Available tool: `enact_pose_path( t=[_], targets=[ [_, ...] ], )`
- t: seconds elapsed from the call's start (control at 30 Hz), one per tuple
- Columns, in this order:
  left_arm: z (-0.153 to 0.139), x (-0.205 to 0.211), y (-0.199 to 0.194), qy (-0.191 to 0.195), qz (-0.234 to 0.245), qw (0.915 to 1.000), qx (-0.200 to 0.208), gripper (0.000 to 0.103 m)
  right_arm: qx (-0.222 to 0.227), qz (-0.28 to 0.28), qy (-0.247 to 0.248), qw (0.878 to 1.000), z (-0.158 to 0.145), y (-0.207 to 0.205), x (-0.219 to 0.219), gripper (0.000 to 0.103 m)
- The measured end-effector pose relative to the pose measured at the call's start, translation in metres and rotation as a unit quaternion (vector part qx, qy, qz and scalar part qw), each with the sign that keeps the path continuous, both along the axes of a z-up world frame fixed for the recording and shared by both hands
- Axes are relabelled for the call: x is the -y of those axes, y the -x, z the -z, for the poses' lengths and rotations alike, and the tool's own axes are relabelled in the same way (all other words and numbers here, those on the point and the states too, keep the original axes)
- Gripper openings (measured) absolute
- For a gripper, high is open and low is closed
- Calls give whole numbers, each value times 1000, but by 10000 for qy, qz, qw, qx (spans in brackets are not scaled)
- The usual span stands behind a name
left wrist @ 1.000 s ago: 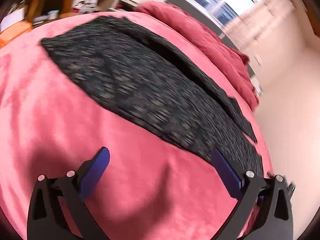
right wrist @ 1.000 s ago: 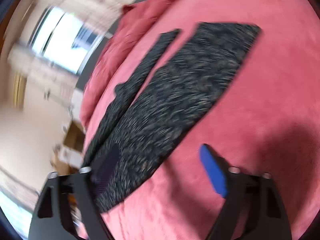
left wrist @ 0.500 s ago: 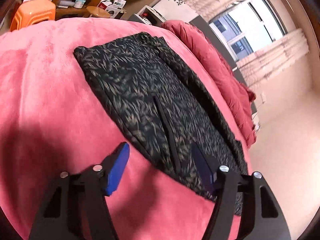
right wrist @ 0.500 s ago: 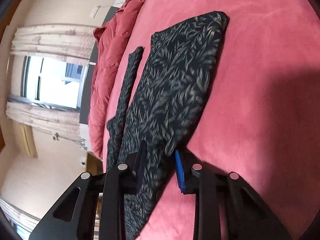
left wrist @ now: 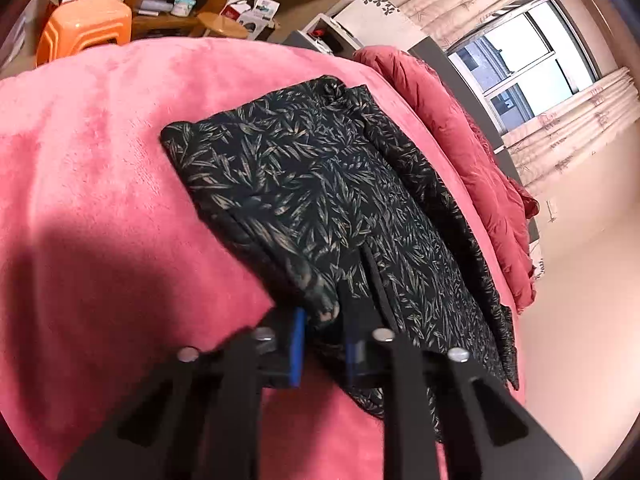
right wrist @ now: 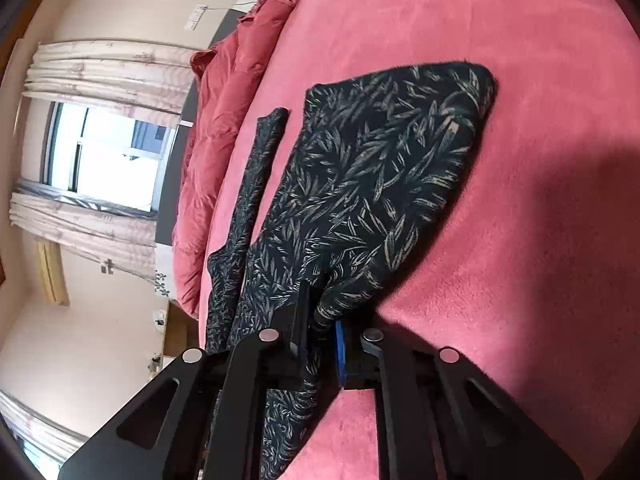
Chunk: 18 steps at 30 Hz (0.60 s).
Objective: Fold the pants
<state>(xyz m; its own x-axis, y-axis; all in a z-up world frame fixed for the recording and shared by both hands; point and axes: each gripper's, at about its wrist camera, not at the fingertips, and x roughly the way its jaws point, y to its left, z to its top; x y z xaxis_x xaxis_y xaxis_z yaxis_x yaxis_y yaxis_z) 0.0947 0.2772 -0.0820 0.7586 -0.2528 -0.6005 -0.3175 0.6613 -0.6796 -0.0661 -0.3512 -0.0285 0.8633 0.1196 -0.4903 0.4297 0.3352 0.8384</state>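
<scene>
Black pants with a pale leaf print lie flat on a pink bed cover, folded lengthwise, with a narrow strip of the lower leg showing along the far side. My left gripper is shut on the near edge of the pants, with a bunch of fabric pinched between its blue pads. In the right wrist view the pants stretch away from the gripper. My right gripper is shut on the near edge there too, and fabric bulges out between its jaws.
A crumpled red duvet lies along the far side of the bed, also visible in the right wrist view. An orange stool, wooden shelves and boxes stand beyond the bed. A window with curtains is behind.
Both grippers went from wide open above the pants to shut on the near edge of the fabric. Both moved down and in toward the pants.
</scene>
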Motion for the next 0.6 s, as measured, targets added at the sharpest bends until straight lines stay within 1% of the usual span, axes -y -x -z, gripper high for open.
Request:
enact_pose_path(
  t=[0.07,0.17,0.23,0.33,0.5,0.6],
  targets=[
    [-4,0,2,-90,32,10000,18,8,-1,16,115,9999,-5,3,-1,6],
    [-15,4,16,-423,58,9990,104,7,-17,133,433,9990,-18,11,-4,4],
    [-22,3,27,-534,90,9984,188,7,66,174,473,9987,-24,17,-3,4],
    [-26,-2,42,-432,136,9988,200,7,86,211,576,9981,-32,31,-7,4],
    [-27,-10,70,-429,208,9987,198,7,13,322,930,9951,-47,49,-13,4],
    [-25,-12,81,-293,222,9992,160,7,-83,248,980,9948,-51,54,-10,4]
  ],
)
